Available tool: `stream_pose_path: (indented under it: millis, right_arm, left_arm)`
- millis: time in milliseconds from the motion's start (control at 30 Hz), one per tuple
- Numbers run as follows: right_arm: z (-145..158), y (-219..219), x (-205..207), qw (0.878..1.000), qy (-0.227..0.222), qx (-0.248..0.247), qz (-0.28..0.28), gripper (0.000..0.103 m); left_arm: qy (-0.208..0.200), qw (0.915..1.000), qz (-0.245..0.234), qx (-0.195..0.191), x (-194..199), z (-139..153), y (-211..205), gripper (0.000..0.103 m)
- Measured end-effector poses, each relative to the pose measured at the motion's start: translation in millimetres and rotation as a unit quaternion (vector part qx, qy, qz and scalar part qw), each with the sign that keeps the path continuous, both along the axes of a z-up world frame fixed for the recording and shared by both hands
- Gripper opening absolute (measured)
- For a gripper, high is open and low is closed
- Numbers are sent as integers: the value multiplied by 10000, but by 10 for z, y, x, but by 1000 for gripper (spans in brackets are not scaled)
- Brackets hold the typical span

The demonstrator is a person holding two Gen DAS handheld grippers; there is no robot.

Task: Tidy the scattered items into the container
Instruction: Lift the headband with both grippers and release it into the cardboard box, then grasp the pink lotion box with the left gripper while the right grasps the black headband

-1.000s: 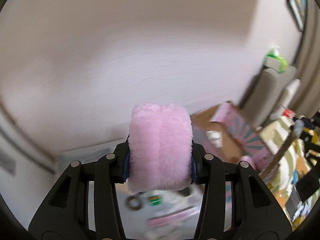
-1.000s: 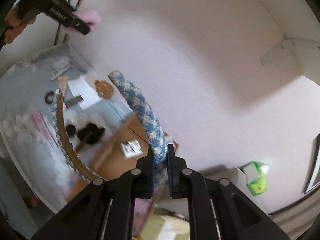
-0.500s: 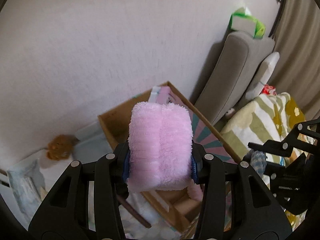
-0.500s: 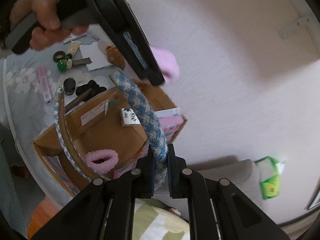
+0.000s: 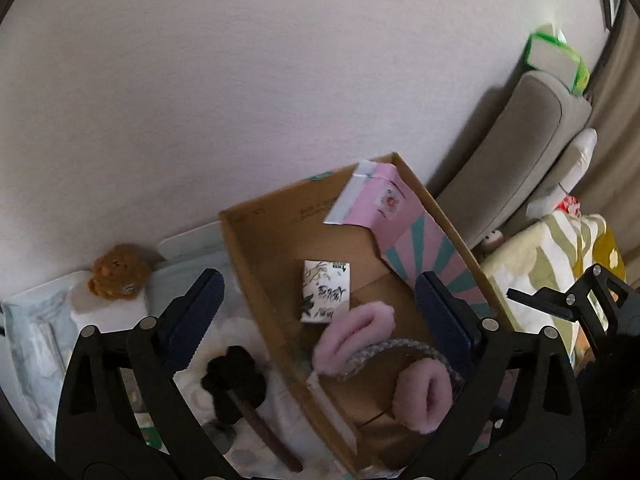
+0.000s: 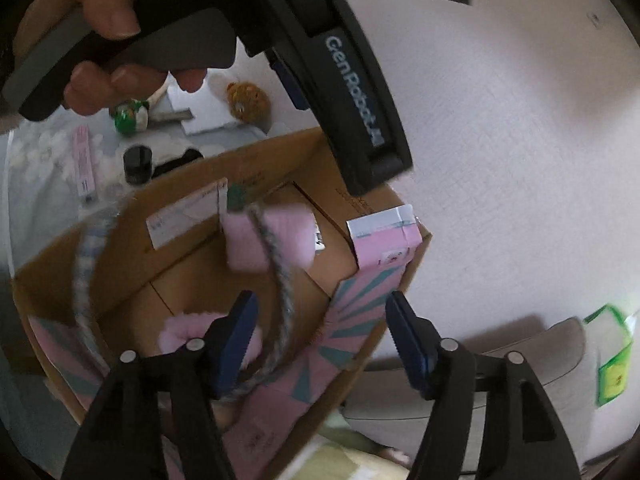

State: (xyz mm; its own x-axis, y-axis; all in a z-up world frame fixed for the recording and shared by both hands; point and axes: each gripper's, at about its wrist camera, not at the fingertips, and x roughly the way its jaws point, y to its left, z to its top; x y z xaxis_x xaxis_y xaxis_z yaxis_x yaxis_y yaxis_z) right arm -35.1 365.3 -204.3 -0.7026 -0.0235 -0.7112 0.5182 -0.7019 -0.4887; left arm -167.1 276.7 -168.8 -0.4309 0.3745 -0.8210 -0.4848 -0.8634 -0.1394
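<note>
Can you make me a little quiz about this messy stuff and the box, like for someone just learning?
1. True or false: the brown cardboard box is empty.
2. Pick one. Where is the fuzzy brown plush toy? A: inside the box. B: outside the box. C: on a chair.
3. Fill the gap: in the left wrist view, ___ fluffy pink scrunchies show inside the box.

Key: 1 false, it holds several things. 2 B. 3 two.
</note>
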Motion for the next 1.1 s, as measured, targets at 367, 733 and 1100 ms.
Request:
stream_pose_path:
  millis: [367,733,1100]
  right_arm:
    - [474,-64,75,9946,197,-842,-573,62]
    - [968,-917,351,9821,197,-1773,-597,72]
    - [169,-1563,240,9591,-761,-2330,-1418,72]
  left_arm:
    - [336,9969,692,153,152,627,-1165,97]
    - [228,9893,1409,-299,669,631,-2521,99]
    - [236,9989,-221,-332,1310,-307,-2380,99]
